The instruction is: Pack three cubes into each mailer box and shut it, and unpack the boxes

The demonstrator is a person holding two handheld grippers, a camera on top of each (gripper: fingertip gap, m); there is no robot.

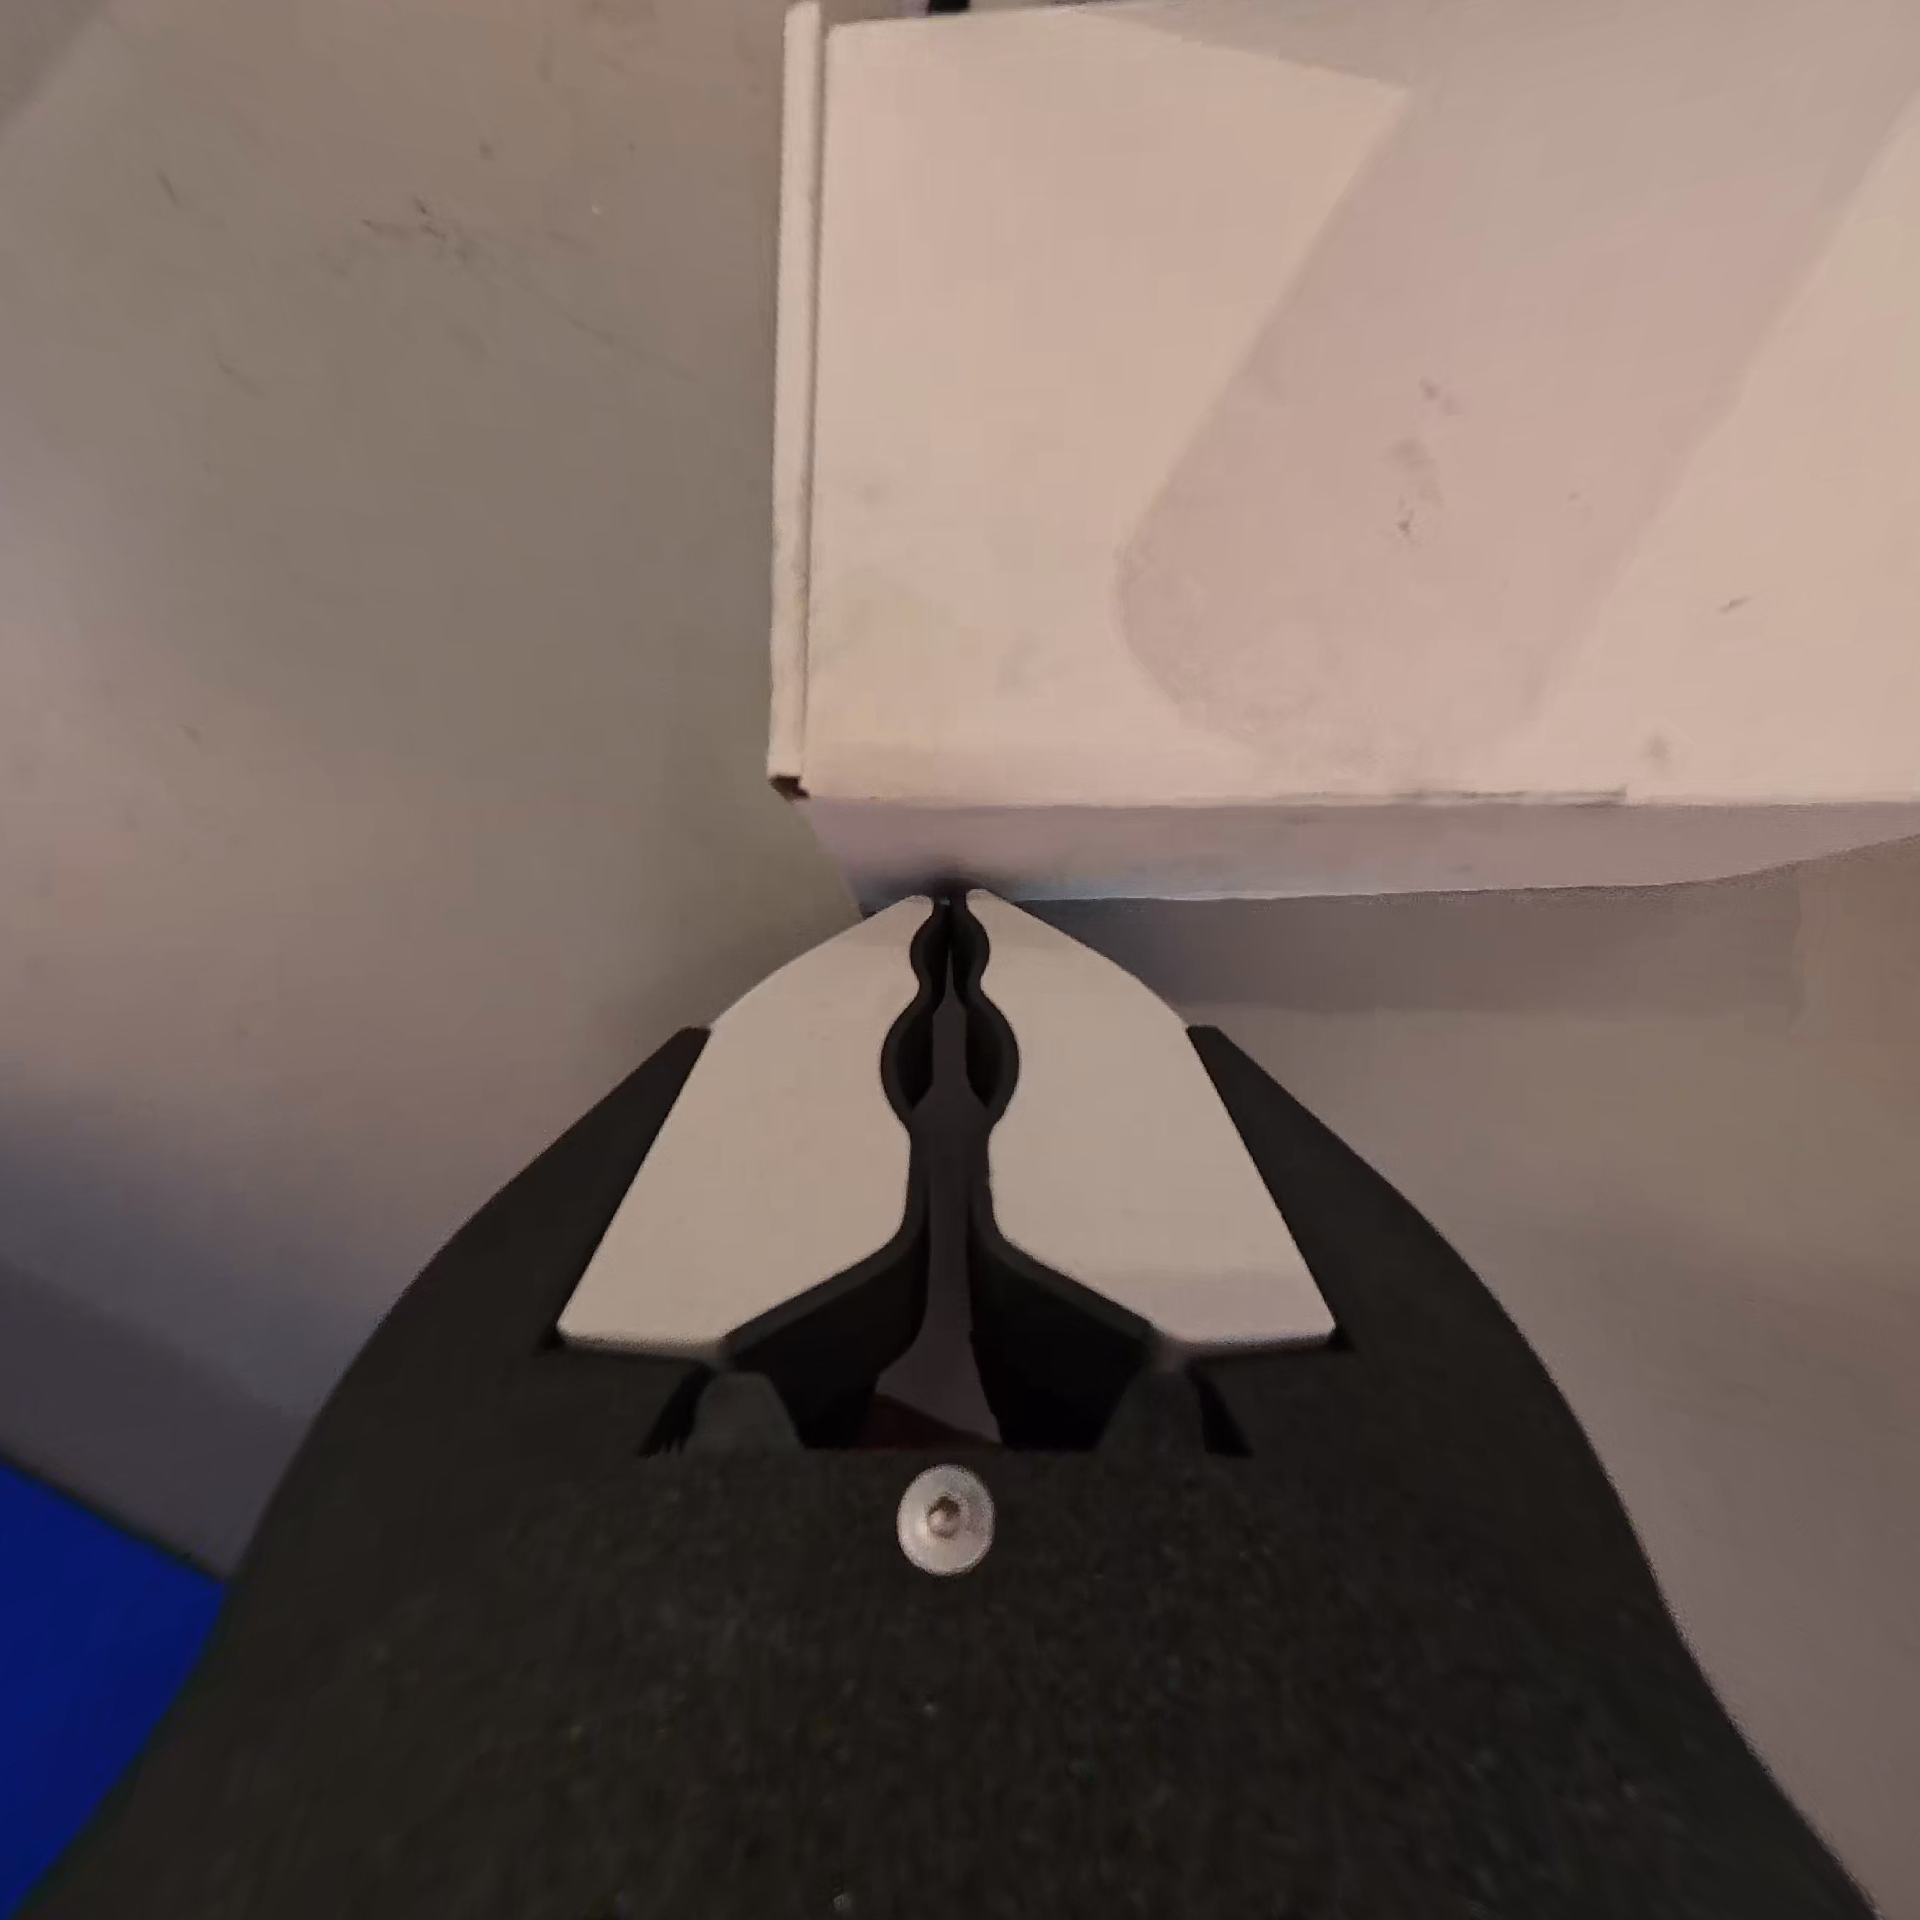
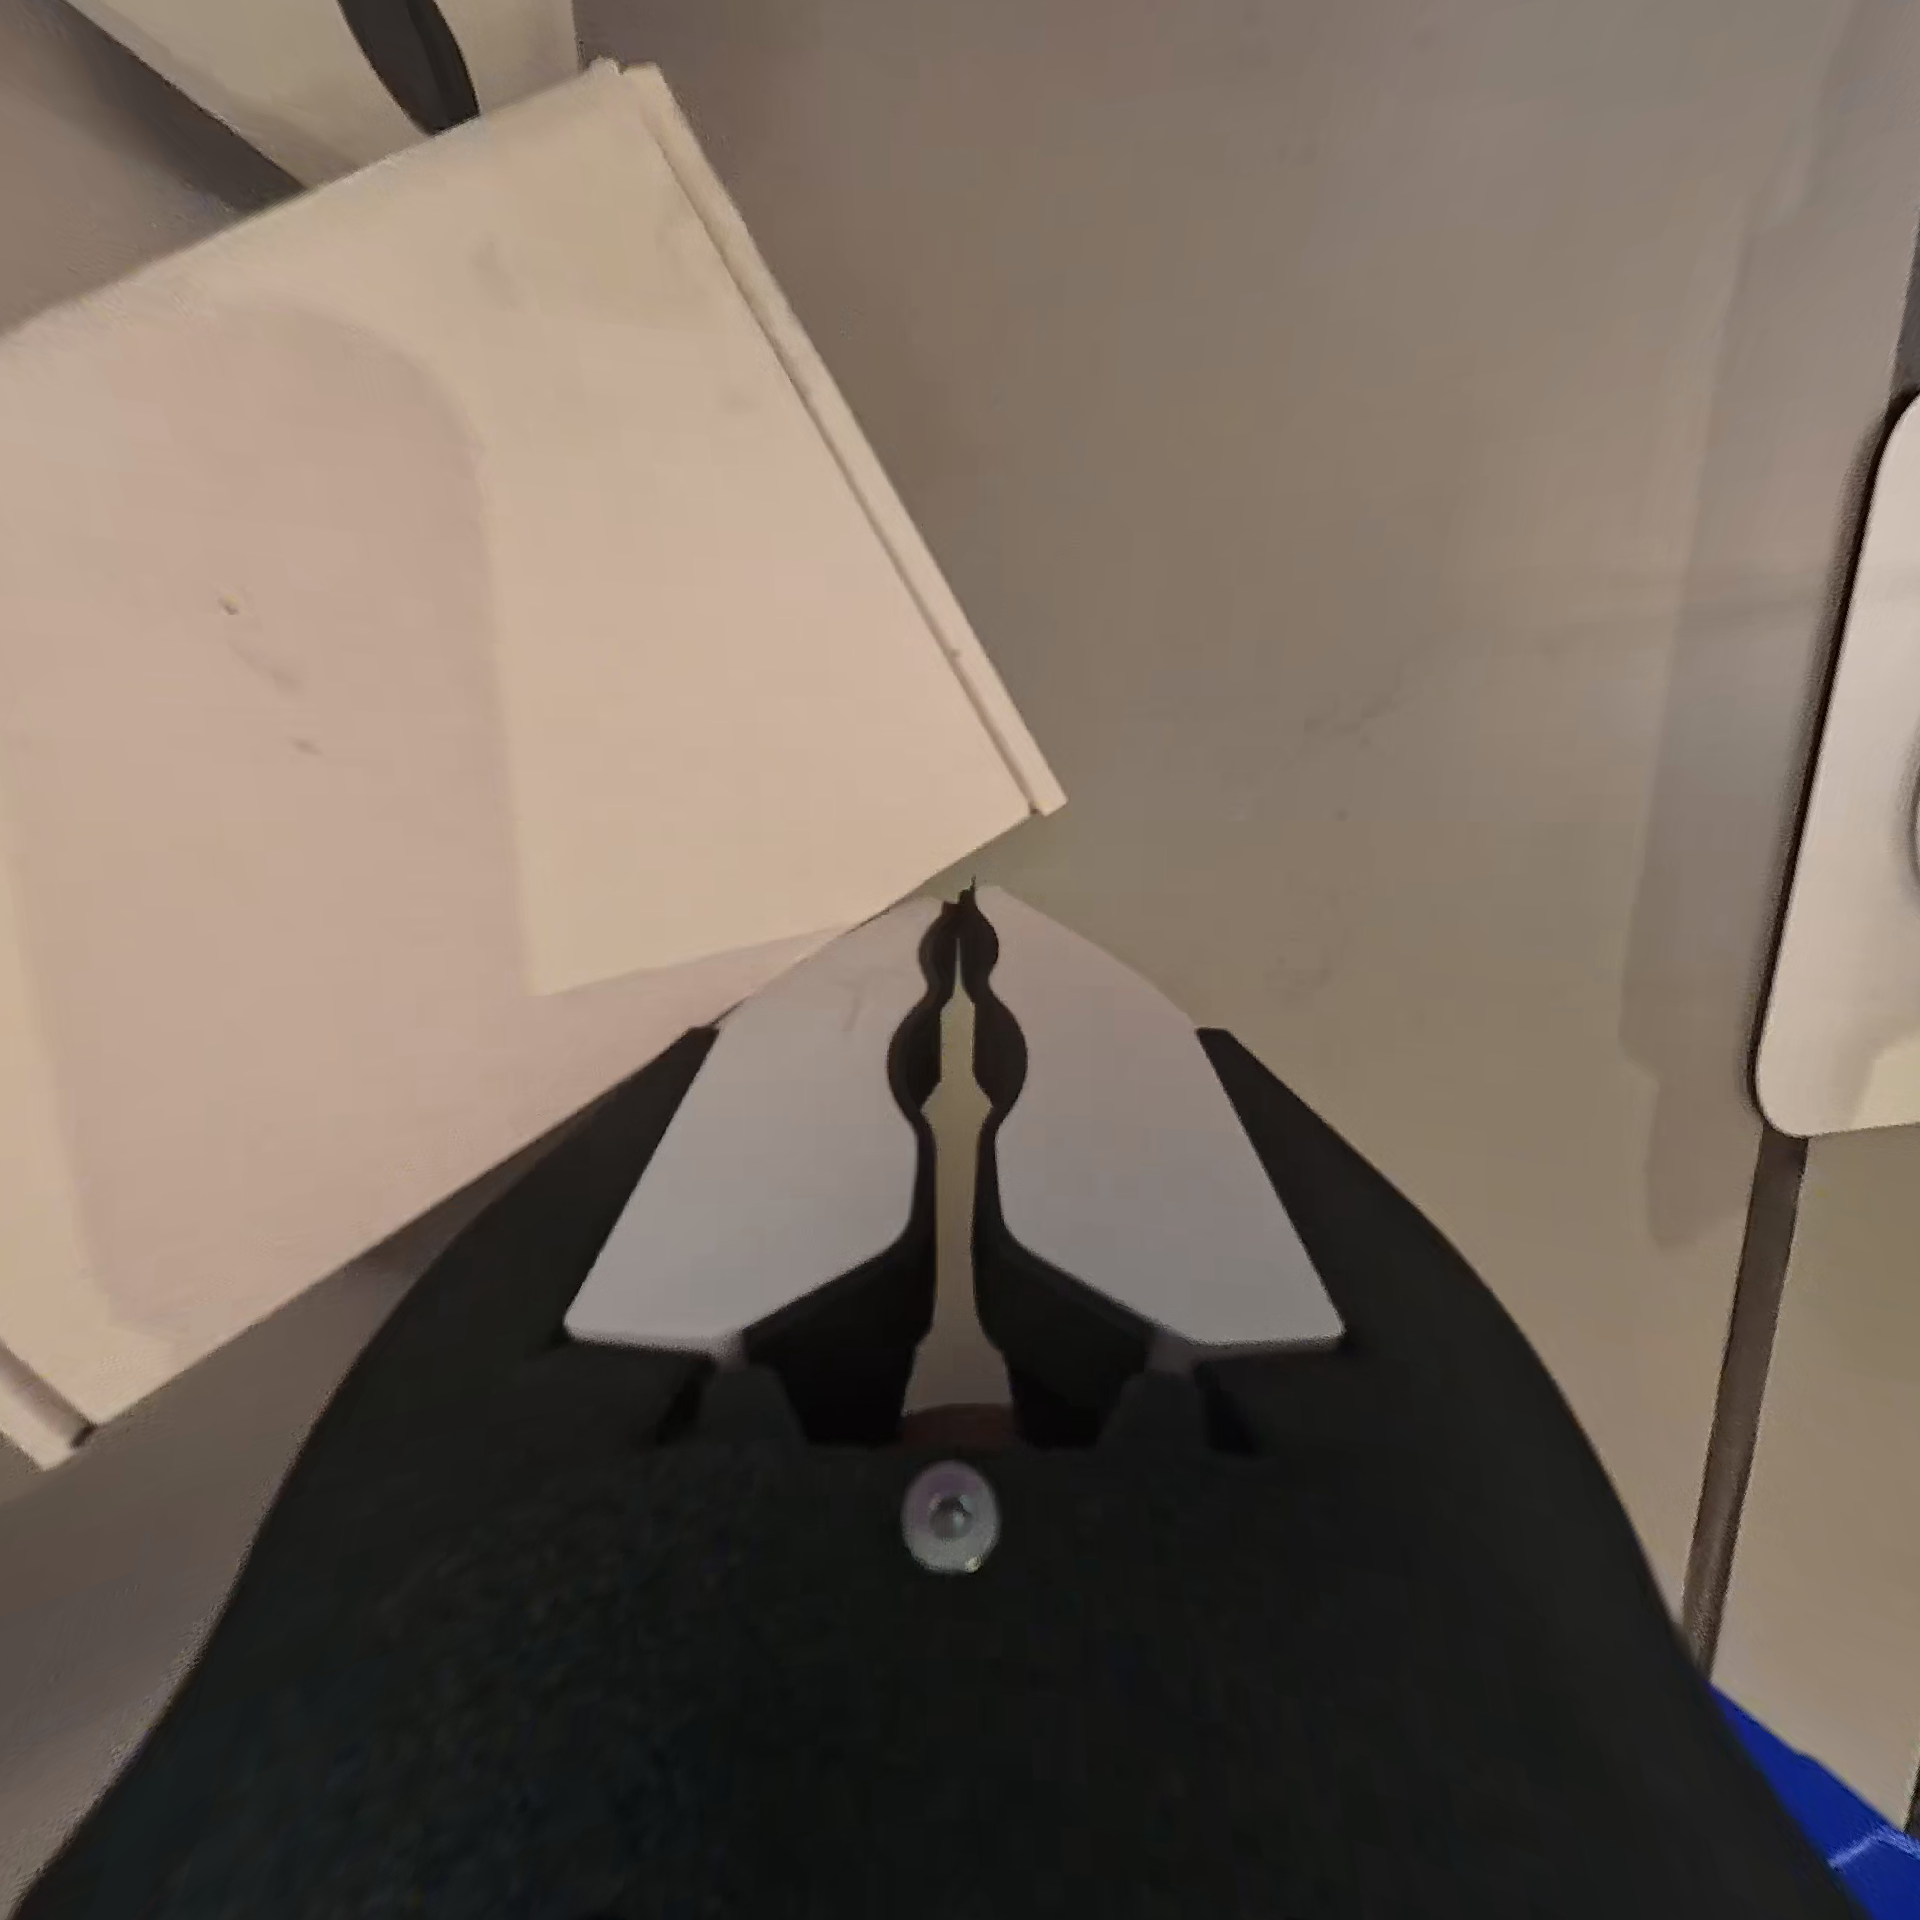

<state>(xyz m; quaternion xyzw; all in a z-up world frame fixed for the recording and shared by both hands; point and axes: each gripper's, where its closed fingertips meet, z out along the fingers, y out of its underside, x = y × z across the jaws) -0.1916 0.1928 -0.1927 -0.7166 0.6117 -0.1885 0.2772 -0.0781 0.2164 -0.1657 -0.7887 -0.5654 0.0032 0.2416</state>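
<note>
Claws [image 1: 951,902] [image 2: 961,902] closed, tips at mailer box [image 1: 1299,436] [image 2: 416,582]

Table [image 1: 364,520] — plain grey top, matte, with faint scuffs and dark scratch marks scattered across it; it fills most of both wrist views. Light falls soft and warm, leaving broad, blurred shadows on the grey.

Blue patch [image 1: 94,1631] — saturated, flat, at the lower left corner of the left wrist view; what it belongs to cannot be told. More blue [image 2: 1839,1849] shows at the lower right corner of the right wrist view.

White panel [image 2: 1860,831] — rounded corners, at the right edge of the right wrist view, only partly in frame. Below it a dark vertical seam [image 2: 1745,1351] divides the pale surfaces.
</note>
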